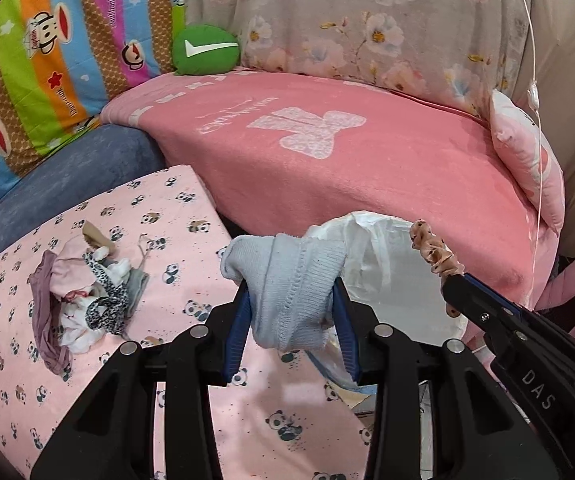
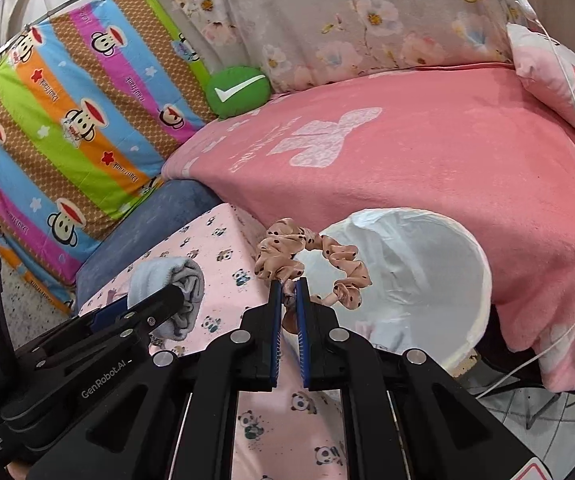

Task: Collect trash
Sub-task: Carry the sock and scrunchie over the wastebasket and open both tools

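My left gripper (image 1: 291, 304) is shut on a pale blue sock (image 1: 287, 280), held over the panda-print pink cloth just left of a white bin with a plastic liner (image 1: 399, 276). My right gripper (image 2: 289, 292) is shut on a peach dotted scrunchie (image 2: 311, 256), held at the bin's (image 2: 415, 272) left rim. The right gripper also shows in the left wrist view (image 1: 453, 284) with the scrunchie (image 1: 431, 248). The left gripper with the sock (image 2: 167, 280) shows at the left of the right wrist view. A pile of small clothes and scraps (image 1: 83, 296) lies on the cloth at the left.
A pink blanket (image 1: 347, 152) covers the bed behind the bin. A green round cushion (image 1: 205, 50), a striped monkey-print cloth (image 1: 47, 60) and a floral cover (image 1: 367, 20) stand at the back. A blue cushion (image 1: 67, 176) borders the panda cloth (image 1: 191, 240). A thin white cable (image 1: 537, 120) hangs at right.
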Demonstrator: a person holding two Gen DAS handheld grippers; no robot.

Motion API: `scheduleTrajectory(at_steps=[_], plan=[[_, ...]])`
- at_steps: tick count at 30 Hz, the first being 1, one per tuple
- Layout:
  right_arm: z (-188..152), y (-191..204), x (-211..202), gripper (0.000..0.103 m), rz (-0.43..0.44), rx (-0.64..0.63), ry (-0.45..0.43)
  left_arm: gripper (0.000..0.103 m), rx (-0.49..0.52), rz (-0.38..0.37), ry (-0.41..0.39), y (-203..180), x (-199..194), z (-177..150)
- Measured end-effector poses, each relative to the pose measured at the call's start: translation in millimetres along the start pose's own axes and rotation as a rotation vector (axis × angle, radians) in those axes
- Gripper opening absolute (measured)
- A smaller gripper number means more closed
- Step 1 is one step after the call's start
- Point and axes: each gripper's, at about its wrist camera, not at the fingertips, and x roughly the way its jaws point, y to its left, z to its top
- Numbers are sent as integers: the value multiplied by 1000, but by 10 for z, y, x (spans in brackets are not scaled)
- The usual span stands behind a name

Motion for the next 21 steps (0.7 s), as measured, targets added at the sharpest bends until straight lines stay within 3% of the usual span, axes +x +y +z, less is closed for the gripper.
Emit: scheduleTrajectory(at_steps=[8,21], plan=[[90,-402,-51,9,-44,59,-19,38,50,-49,13,-351,134,92],[120,-622,-89,9,-65,80,-26,39,87,-69,32,-594,258,144]])
